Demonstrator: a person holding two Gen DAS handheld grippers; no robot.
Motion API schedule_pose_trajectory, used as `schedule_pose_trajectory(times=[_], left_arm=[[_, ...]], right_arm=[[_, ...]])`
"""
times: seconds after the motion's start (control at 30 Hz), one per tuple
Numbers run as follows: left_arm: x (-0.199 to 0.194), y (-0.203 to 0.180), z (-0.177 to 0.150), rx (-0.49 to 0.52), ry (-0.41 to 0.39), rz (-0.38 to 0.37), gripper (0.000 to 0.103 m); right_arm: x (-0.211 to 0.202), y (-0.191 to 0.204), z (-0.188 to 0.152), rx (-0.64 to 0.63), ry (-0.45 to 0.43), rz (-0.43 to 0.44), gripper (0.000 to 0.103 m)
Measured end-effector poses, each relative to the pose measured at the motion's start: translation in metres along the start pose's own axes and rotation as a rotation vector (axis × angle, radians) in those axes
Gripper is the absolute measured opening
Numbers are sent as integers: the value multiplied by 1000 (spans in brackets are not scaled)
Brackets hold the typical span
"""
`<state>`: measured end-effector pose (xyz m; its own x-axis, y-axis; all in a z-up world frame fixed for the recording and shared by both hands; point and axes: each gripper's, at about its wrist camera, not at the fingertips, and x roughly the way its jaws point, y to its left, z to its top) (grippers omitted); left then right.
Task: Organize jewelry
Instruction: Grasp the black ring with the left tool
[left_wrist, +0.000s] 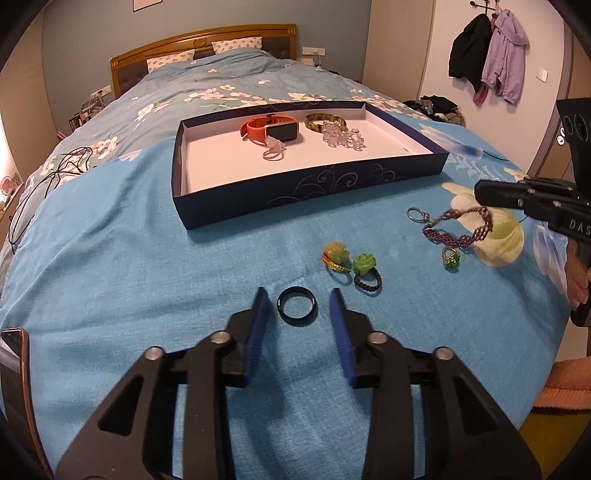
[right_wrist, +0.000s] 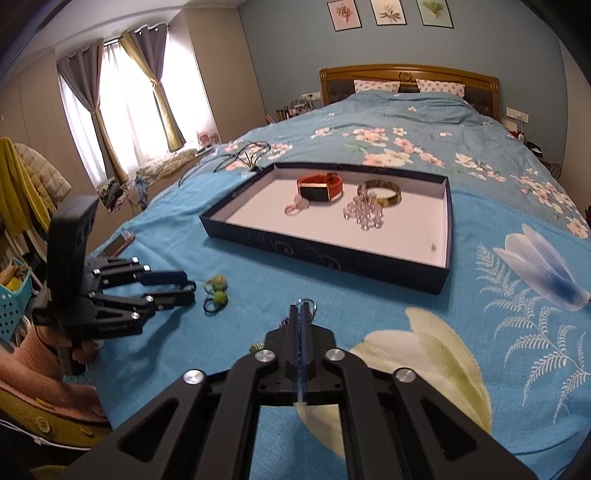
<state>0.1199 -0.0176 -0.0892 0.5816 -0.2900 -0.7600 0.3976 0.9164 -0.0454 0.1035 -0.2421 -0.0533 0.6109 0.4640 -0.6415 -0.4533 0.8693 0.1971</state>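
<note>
While the left gripper (left_wrist: 297, 301) stands low over the blue bedspread (left_wrist: 129, 258), its two blue fingers are wide apart and the dark ring (left_wrist: 296, 306) lies flat between them, touching neither. This ring looks like a hard, smooth, very light band; I judge it can slip or roll if it is pinched on the curved outside. A safer hold is to close both pads across its width and press a little into the soft cloth, which gives way under it.

At about 1 o'clock from the ring lie two bead rings with green tops (left_wrist: 351, 267), close together. They look soft in the band, so a grip on the stiff knob seems better. Further toward 2 o'clock are a small green-stone ring (left_wrist: 451, 259) and a purple braided bracelet (left_wrist: 461, 229) with a metal loop at its end. The bracelet is limp and will hang down, so I would take it near the middle.

The right gripper (right_wrist: 301, 308) hangs over that bracelet with its jaws together; I see nothing held between them.

Farthest, at 12 o'clock, sits the dark shallow box (left_wrist: 306, 192), which already holds an orange watch (left_wrist: 269, 129), a bangle (left_wrist: 325, 121) and clear beads (left_wrist: 341, 138).
</note>
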Motion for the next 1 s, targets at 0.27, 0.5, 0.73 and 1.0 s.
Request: schedule_pose_trajectory(times=[0.27,0.5,0.73,1.0], left_arm=[[-1,-1,-1,3,-4,-12,23],[-1,-1,-1,0,-4,-12,23],[-1,-1,-1,0,-6,-10,23],[-5,1,0,-10,-19,-17,22]], right_arm=[[7,-1,3,-5,33,-12,3],[21,0,-21,-29,144,-38,27],[21,1,-30,-41,146,-61,12],[8,3,-15,-26,62,-31,8]])
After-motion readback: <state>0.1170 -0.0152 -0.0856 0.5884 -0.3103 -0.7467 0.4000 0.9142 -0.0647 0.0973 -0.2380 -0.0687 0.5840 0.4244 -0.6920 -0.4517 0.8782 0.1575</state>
